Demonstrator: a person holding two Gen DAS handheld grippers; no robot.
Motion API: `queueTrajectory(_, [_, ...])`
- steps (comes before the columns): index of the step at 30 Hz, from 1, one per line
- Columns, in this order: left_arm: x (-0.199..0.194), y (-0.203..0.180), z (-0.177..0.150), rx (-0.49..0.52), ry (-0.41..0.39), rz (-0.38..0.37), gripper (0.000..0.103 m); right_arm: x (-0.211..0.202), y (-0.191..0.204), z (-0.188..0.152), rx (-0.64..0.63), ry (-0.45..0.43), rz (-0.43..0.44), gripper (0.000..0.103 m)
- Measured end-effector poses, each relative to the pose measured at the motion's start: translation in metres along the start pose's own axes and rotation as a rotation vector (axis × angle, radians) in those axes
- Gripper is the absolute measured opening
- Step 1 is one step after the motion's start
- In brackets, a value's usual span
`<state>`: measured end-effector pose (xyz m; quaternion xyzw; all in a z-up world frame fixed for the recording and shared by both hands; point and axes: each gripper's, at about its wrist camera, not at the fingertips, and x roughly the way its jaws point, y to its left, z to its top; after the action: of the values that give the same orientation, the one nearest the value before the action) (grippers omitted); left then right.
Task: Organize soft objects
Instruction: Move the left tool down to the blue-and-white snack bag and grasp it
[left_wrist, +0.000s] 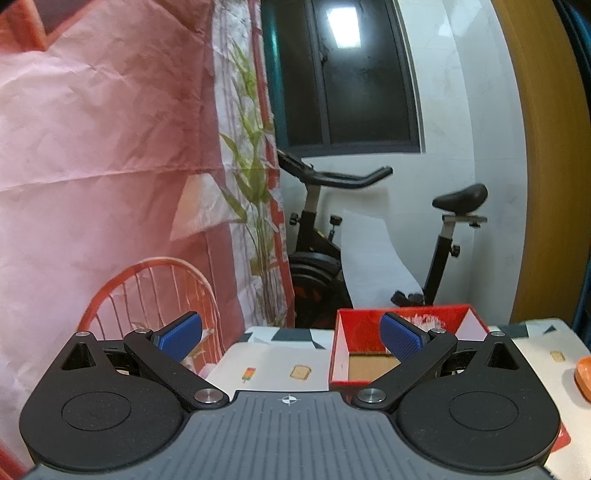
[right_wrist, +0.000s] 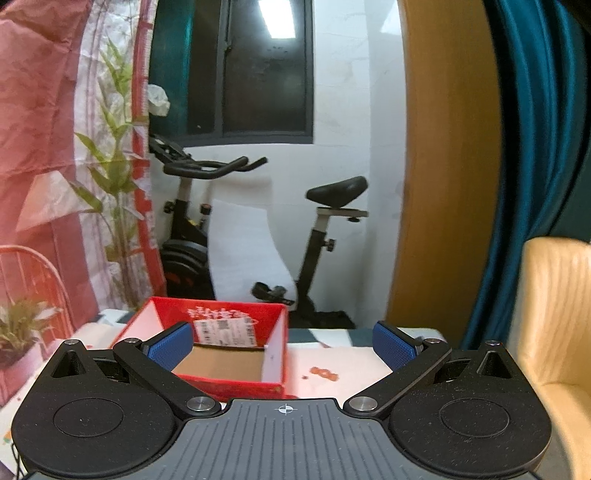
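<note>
A red cardboard box (left_wrist: 406, 325) with a brown floor stands open on the patterned tablecloth (left_wrist: 273, 365); it also shows in the right wrist view (right_wrist: 221, 384), with a white label on its far wall. My left gripper (left_wrist: 291, 338) is open and empty, held above the table with its right pad over the box's left side. My right gripper (right_wrist: 282, 347) is open and empty, its left pad over the box's near left corner. An orange object (left_wrist: 583, 376) lies at the table's right edge, mostly cut off. No soft object shows clearly.
An orange wire chair (left_wrist: 155, 295) stands left of the table. An exercise bike (right_wrist: 258, 236) stands behind against the white wall. A tan chair (right_wrist: 554, 332) is at the right. A potted plant (right_wrist: 18, 332) sits at the table's left. Pink curtain on the left.
</note>
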<state>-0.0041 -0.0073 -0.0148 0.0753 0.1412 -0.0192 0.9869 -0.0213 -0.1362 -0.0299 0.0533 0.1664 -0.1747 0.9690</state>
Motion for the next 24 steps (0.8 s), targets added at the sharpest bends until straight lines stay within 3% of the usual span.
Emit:
queueTrajectory(4, [0.017, -0.007, -0.01, 0.03, 0.031, -0.02, 0.103, 0.022, -0.008, -0.013, 0.023, 0.025, 0.036, 0.103])
queueTrajectory(9, [0.053, -0.017, -0.031, 0.07, 0.13, -0.05, 0.103, 0.058, -0.011, -0.041, 0.063, 0.125, 0.085, 0.103])
queueTrajectory(17, [0.1, -0.026, -0.064, 0.02, 0.213, -0.131, 0.102, 0.103, -0.001, -0.078, 0.005, 0.23, 0.128, 0.103])
queueTrajectory(24, [0.139, -0.033, -0.088, 0.038, 0.32, -0.144, 0.098, 0.141, 0.01, -0.103, -0.008, 0.354, 0.094, 0.103])
